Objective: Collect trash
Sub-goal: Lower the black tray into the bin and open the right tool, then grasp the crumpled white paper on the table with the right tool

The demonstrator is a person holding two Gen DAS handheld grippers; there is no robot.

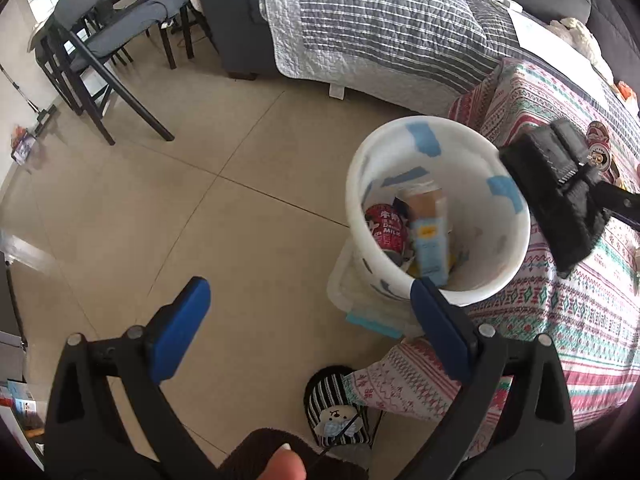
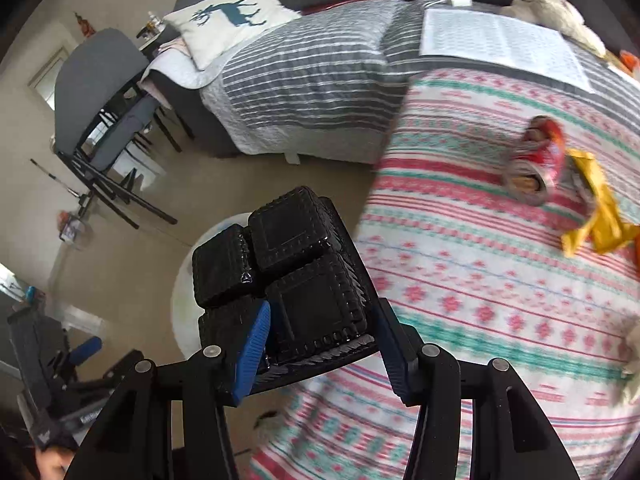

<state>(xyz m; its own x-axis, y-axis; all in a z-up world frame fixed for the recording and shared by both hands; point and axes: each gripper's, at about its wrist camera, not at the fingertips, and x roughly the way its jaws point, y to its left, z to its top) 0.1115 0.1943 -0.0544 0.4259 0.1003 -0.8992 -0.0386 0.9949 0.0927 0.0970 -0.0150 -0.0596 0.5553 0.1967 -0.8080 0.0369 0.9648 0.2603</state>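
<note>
Beige tiled floor (image 1: 168,208), dark chairs (image 1: 100,60), and a sofa under a grey striped quilt (image 1: 360,28).

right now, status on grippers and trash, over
Left gripper open, empty, beside the bin. Right gripper shut on black tray, over the bin rim. Can and yellow wrapper left on blanket. Nothing blocking.

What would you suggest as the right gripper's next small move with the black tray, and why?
Probably ease the right gripper a little further over the white bin and then open: it grips the black plastic tray at the bin's rim, not yet fully above the opening.
</note>
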